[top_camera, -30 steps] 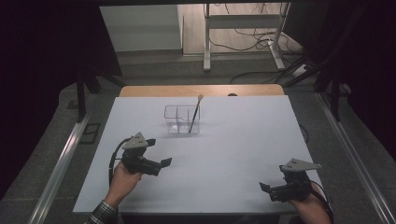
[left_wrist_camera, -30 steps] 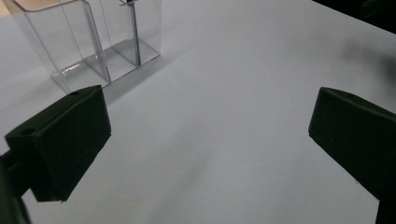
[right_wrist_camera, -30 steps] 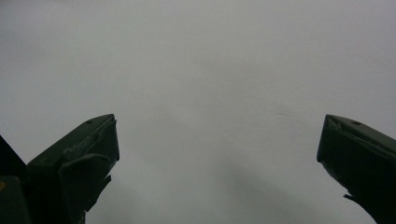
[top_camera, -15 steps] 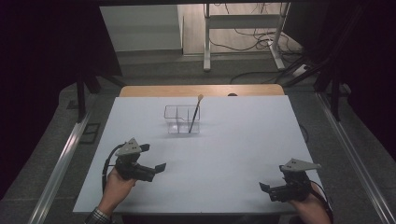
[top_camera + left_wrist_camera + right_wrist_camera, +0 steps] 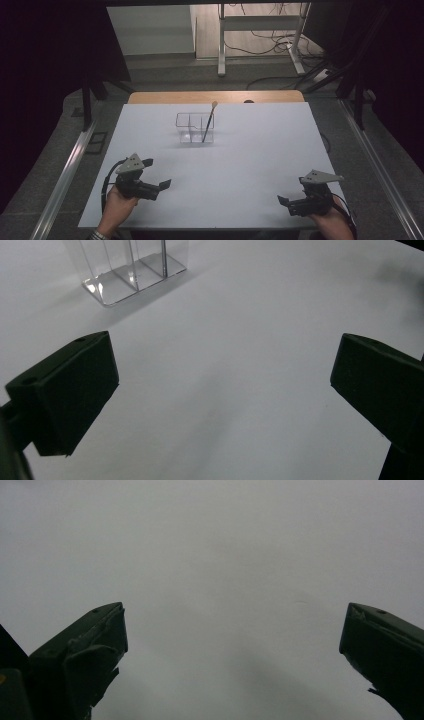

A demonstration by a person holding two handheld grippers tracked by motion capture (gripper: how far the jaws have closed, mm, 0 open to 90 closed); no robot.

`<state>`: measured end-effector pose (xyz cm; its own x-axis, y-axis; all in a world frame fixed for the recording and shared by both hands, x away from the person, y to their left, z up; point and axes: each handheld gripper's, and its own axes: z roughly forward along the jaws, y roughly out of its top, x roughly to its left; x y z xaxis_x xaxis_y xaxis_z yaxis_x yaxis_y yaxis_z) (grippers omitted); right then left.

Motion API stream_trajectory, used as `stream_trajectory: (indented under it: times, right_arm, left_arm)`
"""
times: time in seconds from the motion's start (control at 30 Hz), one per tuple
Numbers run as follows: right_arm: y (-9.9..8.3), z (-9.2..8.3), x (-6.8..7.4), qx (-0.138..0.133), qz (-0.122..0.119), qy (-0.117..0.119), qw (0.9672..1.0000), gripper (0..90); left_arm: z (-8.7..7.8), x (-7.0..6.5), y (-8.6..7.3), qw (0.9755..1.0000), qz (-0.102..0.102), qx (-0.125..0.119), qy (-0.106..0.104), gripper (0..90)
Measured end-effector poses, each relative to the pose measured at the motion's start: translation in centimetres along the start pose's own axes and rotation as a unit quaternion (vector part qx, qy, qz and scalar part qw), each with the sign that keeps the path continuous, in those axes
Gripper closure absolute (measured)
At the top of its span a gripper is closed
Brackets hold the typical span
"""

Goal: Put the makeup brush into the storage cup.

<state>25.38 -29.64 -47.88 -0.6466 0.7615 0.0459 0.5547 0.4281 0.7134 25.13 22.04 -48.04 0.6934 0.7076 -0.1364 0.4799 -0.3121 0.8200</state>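
Note:
A clear plastic organiser (image 5: 194,127) with compartments stands on the white table (image 5: 250,150), toward the back middle. A thin brush (image 5: 208,121) leans upright in its right-hand compartment, tip up. The organiser's base (image 5: 131,276) and the brush's shaft (image 5: 163,255) appear at the top of the left gripper view. My left gripper (image 5: 164,185) is held low near the front left edge, jaws wide apart and empty (image 5: 220,385). At the front right my right gripper (image 5: 284,202) is open too, over bare table (image 5: 232,630).
A wooden strip (image 5: 215,97) runs along the table's far edge. Metal rails (image 5: 67,170) flank the table on both sides. Behind, a desk frame (image 5: 260,35) and cables lie on the floor.
My left gripper has drawn back toward the front left edge and lower. The right gripper has hardly moved.

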Motion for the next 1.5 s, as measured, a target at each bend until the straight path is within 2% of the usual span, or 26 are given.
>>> stream_trajectory:
  times: [0.67, 1.13, 1.5]
  right_arm:
    - [0.0, 0.0, 0.0, 0.002, 0.001, -0.001, 1.0000, 0.0]
    - [0.0, 0.0, 0.0, 0.001, 0.002, -0.002, 1.0000, 0.0]
    - [0.0, 0.0, 0.0, 0.000, 0.001, -0.001, 1.0000, 0.0]
  left_arm:
    - [-2.9, 0.5, -2.1, 0.9994, -0.024, -0.006, 0.024, 0.0]
    - [-4.8, 0.9, -4.2, 0.9975, -0.036, 0.008, 0.060, 0.0]
    - [-5.9, 1.1, -5.9, 0.9956, -0.046, 0.021, 0.079, 0.0]
